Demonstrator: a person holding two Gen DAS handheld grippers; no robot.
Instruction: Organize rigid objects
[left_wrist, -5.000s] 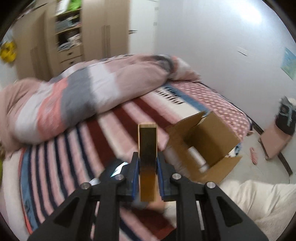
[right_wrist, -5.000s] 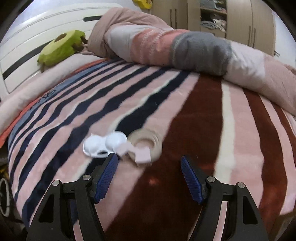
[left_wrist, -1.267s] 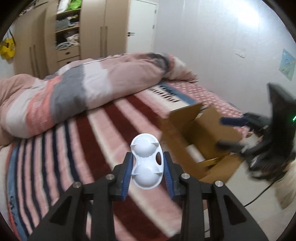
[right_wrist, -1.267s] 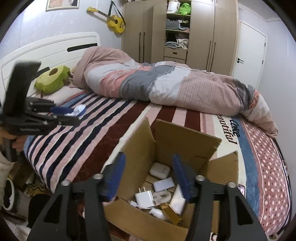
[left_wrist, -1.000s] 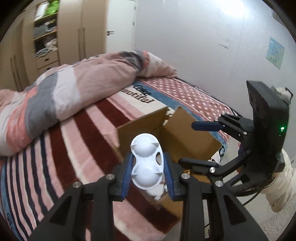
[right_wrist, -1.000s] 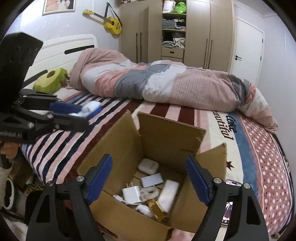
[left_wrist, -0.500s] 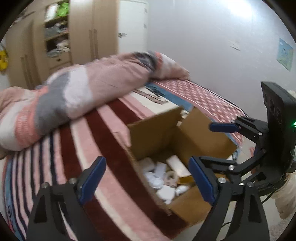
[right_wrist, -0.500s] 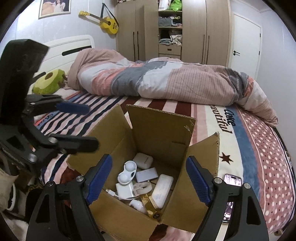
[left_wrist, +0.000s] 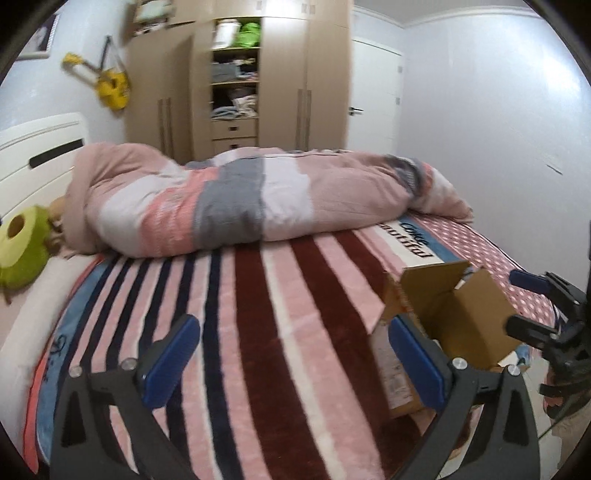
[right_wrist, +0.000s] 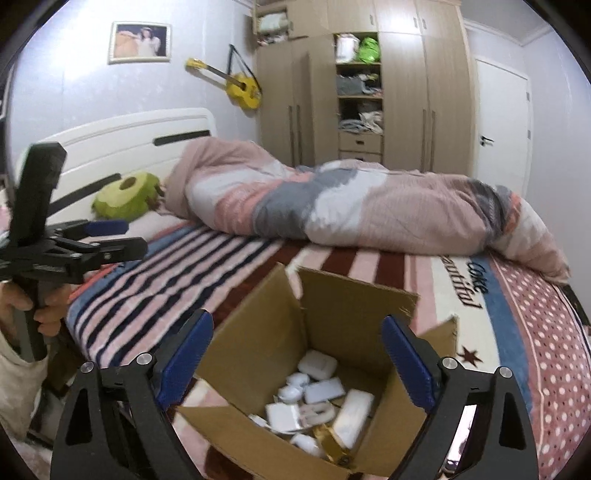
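Observation:
An open cardboard box (right_wrist: 288, 325) sits on the striped bed; it holds several small white items (right_wrist: 317, 395) and a gold piece (right_wrist: 328, 443). My right gripper (right_wrist: 295, 365) is open and empty, hovering over the box's near side. My left gripper (left_wrist: 295, 358) is open and empty over the striped blanket, with the box (left_wrist: 458, 321) to its right. The left gripper also shows at the left of the right wrist view (right_wrist: 110, 240), and the right gripper at the right edge of the left wrist view (left_wrist: 532, 306).
A rolled striped duvet (left_wrist: 258, 199) lies across the far side of the bed. A green plush (right_wrist: 125, 195) lies by the white headboard (right_wrist: 129, 136). A phone (right_wrist: 461, 435) lies at the bed's right edge. A wardrobe (right_wrist: 369, 88) stands behind.
My left gripper opened and dropped the white double-cup case into the box, then swung left over the blanket. My right gripper stayed open over the box.

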